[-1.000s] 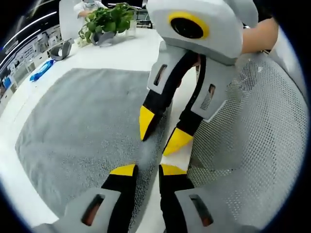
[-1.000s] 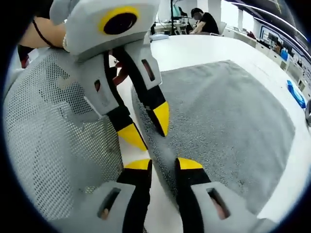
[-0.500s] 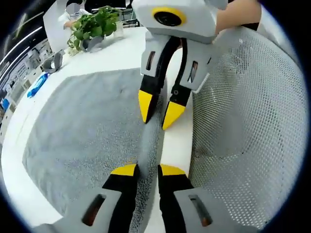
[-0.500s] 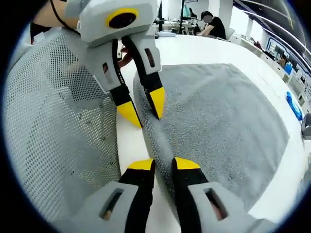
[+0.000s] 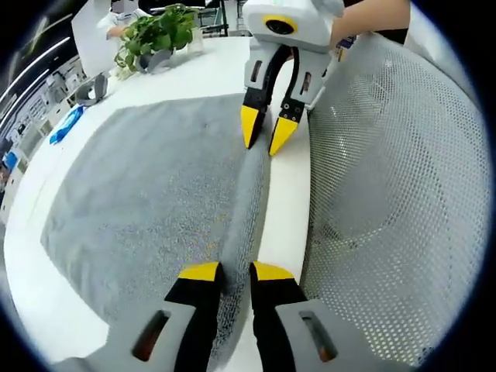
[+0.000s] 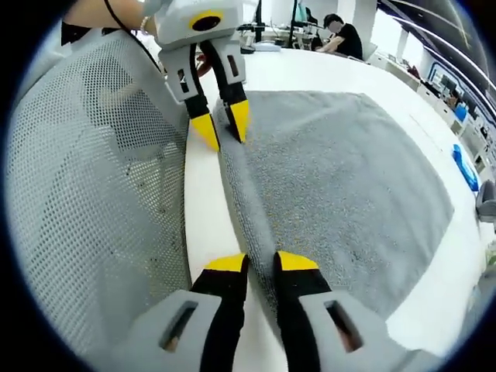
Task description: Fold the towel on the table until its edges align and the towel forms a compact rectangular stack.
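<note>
My left gripper (image 5: 227, 271) was clamped on the grey towel's (image 5: 147, 194) raised edge at the bottom of its view; my right gripper (image 6: 263, 262) gripped the same edge. The towel lay spread across the white table (image 6: 203, 209), beside a mesh chair (image 5: 387, 186).

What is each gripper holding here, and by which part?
Both hold the grey towel by its near long edge, which runs beside the mesh chair back. The left gripper pinches one end of that edge, the right gripper the other.
</note>
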Available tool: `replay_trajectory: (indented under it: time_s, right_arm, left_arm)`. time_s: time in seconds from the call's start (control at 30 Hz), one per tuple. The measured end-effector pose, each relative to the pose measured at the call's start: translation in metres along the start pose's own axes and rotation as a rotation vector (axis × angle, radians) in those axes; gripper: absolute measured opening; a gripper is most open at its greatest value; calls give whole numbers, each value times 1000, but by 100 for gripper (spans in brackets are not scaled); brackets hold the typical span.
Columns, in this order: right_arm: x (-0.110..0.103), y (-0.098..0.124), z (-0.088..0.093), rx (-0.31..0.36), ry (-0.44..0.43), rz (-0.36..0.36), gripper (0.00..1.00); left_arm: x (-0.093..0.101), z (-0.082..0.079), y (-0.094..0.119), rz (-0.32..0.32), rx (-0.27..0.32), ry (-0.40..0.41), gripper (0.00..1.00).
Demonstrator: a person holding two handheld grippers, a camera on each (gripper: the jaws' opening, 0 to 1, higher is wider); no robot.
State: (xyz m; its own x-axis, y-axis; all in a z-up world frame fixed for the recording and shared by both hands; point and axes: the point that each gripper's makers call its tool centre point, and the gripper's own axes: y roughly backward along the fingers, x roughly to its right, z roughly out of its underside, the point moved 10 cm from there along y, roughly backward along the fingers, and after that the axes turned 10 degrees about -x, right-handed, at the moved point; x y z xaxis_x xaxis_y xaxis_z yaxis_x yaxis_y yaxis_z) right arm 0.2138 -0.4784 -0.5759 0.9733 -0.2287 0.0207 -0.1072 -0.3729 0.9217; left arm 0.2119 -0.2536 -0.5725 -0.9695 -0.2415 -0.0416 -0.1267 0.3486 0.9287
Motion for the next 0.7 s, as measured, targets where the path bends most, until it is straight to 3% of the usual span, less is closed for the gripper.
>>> replay_trajectory:
  time_s: [0.47,0.7]
  right_arm:
    - [9,15,33,-39,-15,27,8]
    - [13,20,42,-80,25,40,6]
  left_arm:
    - [-5,24,11,-22,-34,-19,13]
    - [-7,38,17,-41,-44,-15,11]
